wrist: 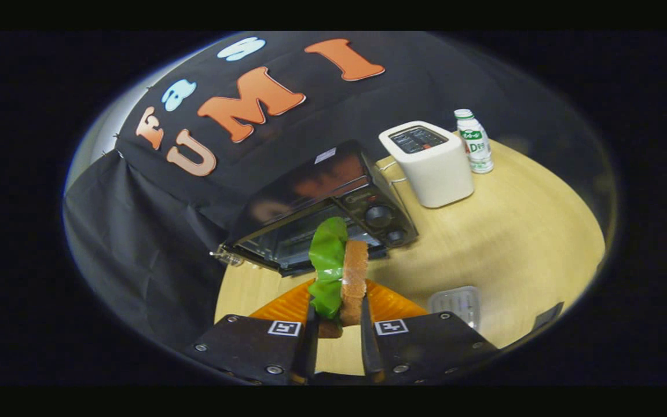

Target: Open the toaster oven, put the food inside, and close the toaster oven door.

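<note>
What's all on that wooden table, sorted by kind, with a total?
Appliances: 2, toaster oven and white toaster
Bottles: 1, bottle
Plates: 1, orange plate
Clear lids or trays: 1, tray
Food: 1, sandwich, gripped in the claw
Total: 6

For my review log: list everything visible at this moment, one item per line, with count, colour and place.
toaster oven: 1, black, on the table beyond the tool, door open
sandwich: 1, brown bread with green lettuce, held between the fingers
plate: 1, orange, on the table just ahead of the fingers, under the sandwich
toaster: 1, white, beside the toaster oven
bottle: 1, white with green label, next to the toaster
clear container: 1, transparent, beside the plate
table: 1, light wood, round
tool: 1, shut on the sandwich, both fingers pressing on it
</note>
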